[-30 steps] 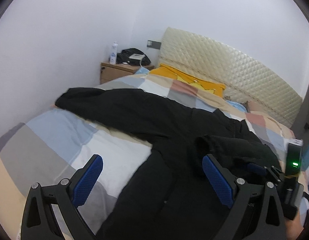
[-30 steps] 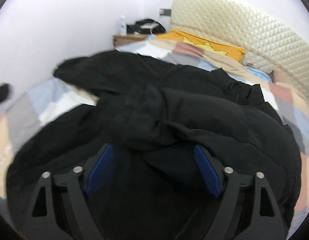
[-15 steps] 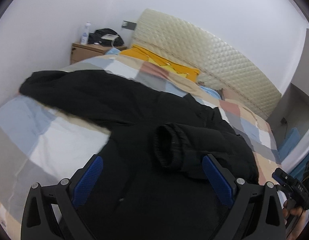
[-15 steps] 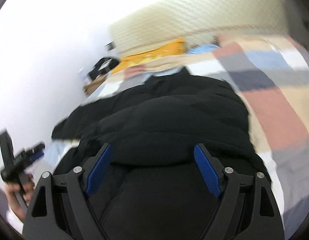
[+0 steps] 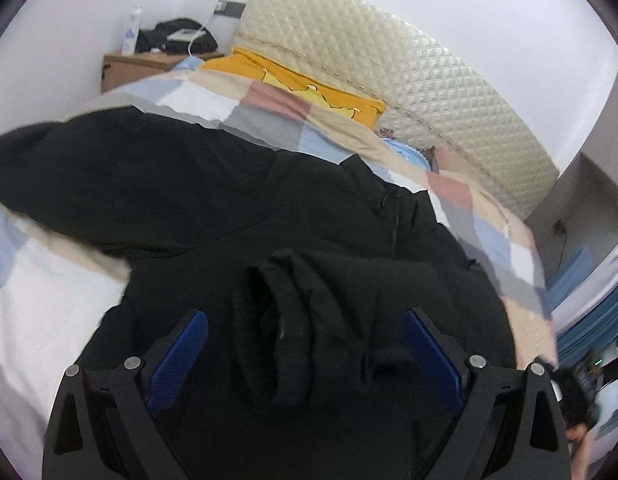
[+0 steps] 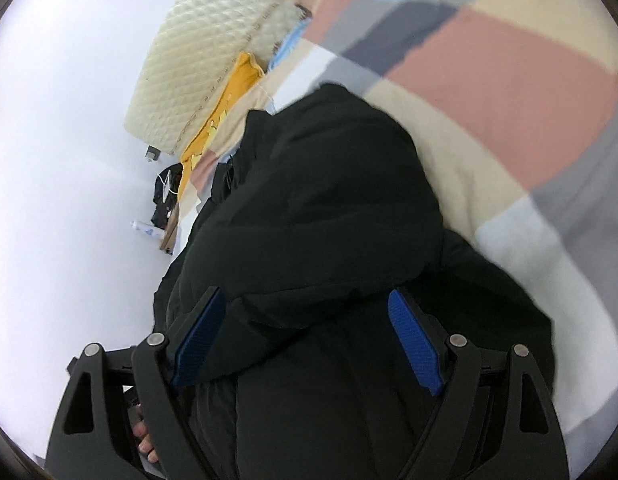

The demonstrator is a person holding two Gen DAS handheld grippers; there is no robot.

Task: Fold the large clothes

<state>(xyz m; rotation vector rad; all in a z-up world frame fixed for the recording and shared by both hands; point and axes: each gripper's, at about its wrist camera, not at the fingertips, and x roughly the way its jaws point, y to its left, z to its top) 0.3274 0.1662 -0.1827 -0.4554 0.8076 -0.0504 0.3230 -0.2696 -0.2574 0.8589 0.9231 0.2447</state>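
Note:
A large black padded jacket [image 5: 213, 200] lies spread on the bed's patchwork duvet [image 5: 269, 120]. One sleeve stretches to the left; the other sleeve is folded across the body, its cuff [image 5: 277, 320] lying between my left fingers. My left gripper [image 5: 305, 356] is open and empty just above that cuff. In the right wrist view, which is tilted sideways, the jacket [image 6: 329, 208] fills the middle, with a folded edge running between the fingers. My right gripper [image 6: 305, 340] is open and empty over it.
A quilted cream headboard [image 5: 409, 80] and a yellow pillow [image 5: 305, 84] are at the far end of the bed. A wooden nightstand [image 5: 137, 68] with a bottle and a black bag stands by the white wall. The duvet [image 6: 509, 100] lies bare right of the jacket.
Both grippers have moved in closer to the jacket. The right gripper swung to the right side and rolled sideways. The folded sleeve cuff now lies between the left fingers.

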